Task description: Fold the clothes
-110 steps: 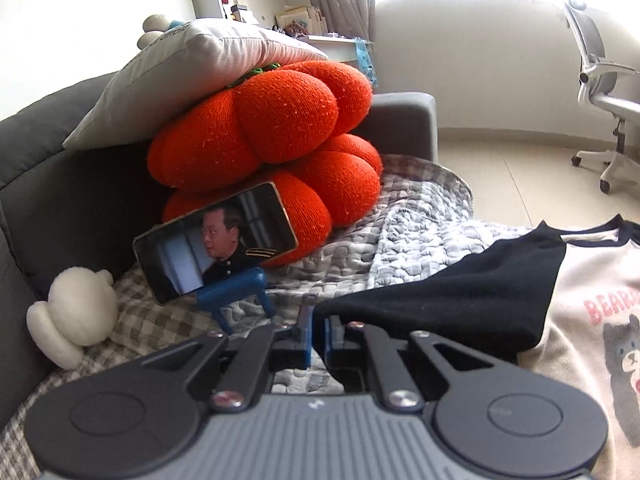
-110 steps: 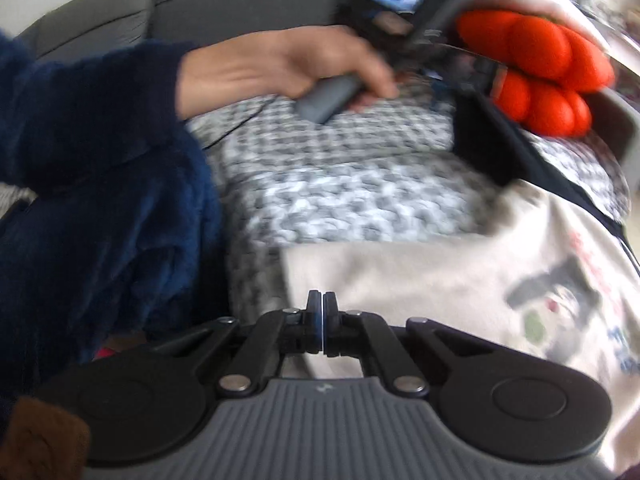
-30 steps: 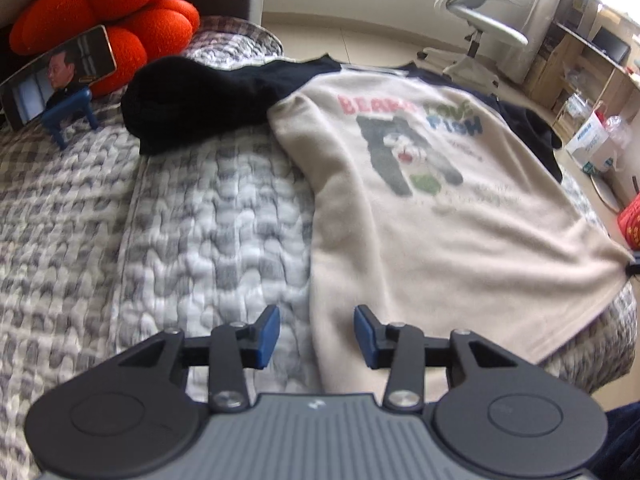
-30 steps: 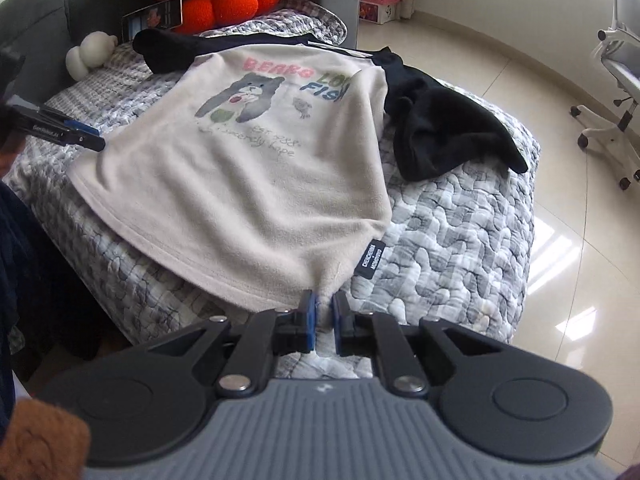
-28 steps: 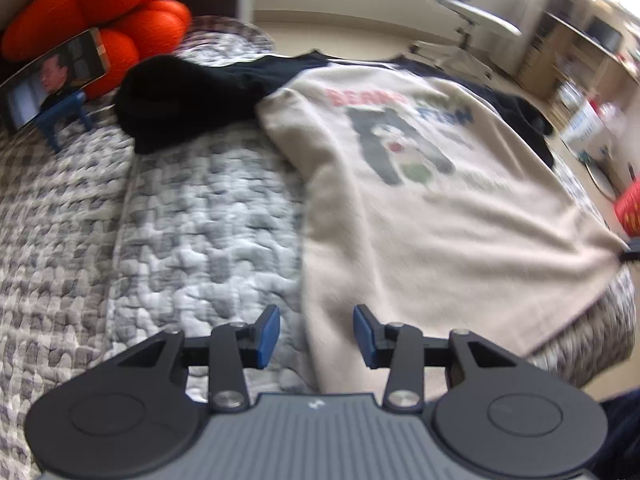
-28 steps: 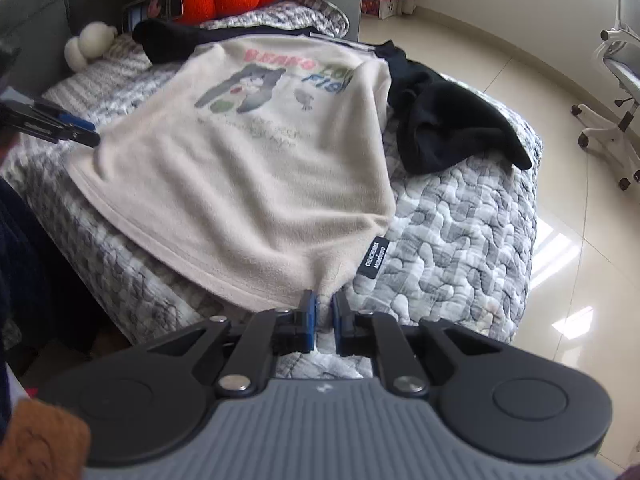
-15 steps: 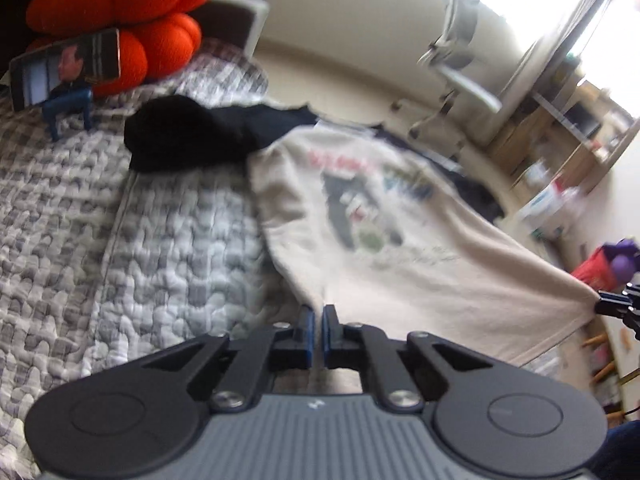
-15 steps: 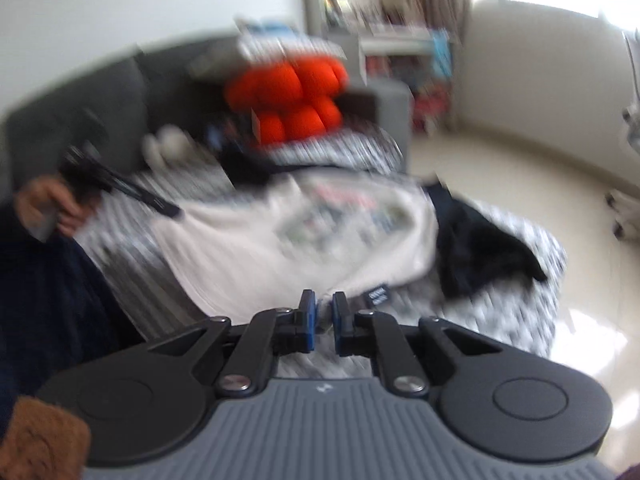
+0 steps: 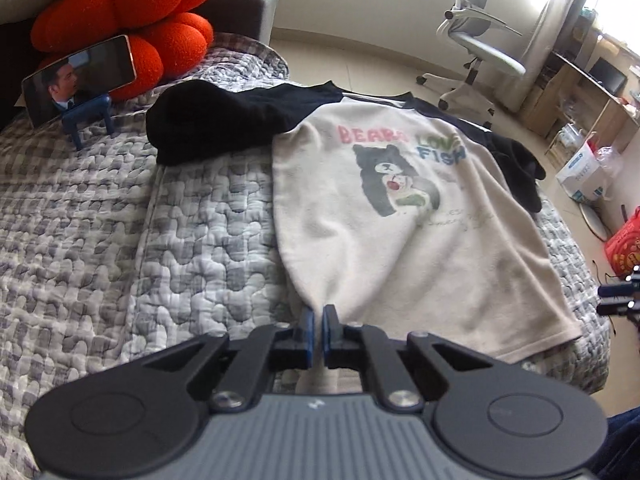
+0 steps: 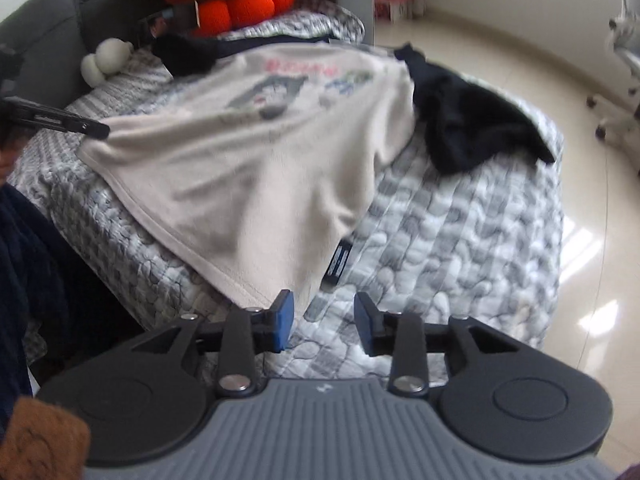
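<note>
Mostly cream sweatshirt (image 9: 400,240), black sleeves.

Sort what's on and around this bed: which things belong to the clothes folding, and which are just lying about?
Job:
- cream bear shirt with black sleeves, spread on the quilt
- left tool, shut on the shirt's hem corner
- right tool, jaws opening beside the other hem corner

Lying about:
- orange pumpkin cushion
- phone on a blue stand
- white plush
- office chair

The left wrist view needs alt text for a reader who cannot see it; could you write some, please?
The left gripper, shut, pinches the hem corner of a cream bear-print shirt with black sleeves, spread over a grey quilt. Behind it, a phone leans against an orange cushion.
</note>
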A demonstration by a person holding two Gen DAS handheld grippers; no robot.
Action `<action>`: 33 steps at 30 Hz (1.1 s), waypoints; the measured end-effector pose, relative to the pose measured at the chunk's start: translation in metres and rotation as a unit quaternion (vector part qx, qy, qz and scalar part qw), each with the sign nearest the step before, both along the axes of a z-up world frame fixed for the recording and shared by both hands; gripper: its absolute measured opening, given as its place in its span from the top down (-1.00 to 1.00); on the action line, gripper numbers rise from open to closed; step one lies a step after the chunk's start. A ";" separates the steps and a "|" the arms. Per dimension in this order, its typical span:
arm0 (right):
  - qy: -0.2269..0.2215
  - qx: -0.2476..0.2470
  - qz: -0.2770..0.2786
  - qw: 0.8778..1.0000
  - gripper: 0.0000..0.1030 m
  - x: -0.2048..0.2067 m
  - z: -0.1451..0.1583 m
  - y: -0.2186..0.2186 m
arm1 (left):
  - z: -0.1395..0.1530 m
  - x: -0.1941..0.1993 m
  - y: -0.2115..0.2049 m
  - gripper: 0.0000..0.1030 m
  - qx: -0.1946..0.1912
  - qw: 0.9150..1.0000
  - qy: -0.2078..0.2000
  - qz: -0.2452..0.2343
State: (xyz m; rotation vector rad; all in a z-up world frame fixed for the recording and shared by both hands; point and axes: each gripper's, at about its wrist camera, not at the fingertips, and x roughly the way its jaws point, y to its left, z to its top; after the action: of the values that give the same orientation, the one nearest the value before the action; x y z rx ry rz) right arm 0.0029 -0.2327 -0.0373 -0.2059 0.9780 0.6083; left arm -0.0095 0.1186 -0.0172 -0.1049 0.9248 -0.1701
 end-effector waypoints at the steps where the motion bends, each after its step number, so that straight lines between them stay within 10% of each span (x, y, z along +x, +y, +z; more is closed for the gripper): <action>1: 0.014 0.009 -0.008 1.000 0.26 0.000 -0.003 -0.002 | -0.001 0.000 0.001 0.91 0.001 1.000 0.001 0.003; 8: 0.110 0.078 -0.064 0.989 0.26 0.010 -0.024 -0.009 | -0.006 0.003 0.006 0.91 0.000 1.000 0.009 0.022; 11: 0.091 0.057 -0.064 0.992 0.84 0.005 -0.025 0.003 | -0.005 0.001 0.006 0.91 -0.005 1.000 0.007 0.026; 21: -0.018 0.105 -0.039 0.994 0.87 -0.060 0.048 -0.030 | 0.022 -0.030 0.015 0.92 -0.012 0.999 -0.035 -0.016; 29: 0.012 0.012 -0.055 0.998 0.79 -0.031 0.009 -0.015 | -0.005 -0.016 -0.014 0.84 0.083 0.995 0.015 -0.044; 33: -0.019 0.027 -0.067 0.997 0.74 -0.023 0.020 -0.014 | 0.006 -0.012 -0.005 0.43 0.071 0.997 -0.002 -0.015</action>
State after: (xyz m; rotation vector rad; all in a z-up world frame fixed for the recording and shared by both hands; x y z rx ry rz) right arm -0.0199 -0.2465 -0.0169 -0.1017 0.9292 0.5052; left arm -0.0216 0.1138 -0.0113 0.0405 0.9312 -0.1320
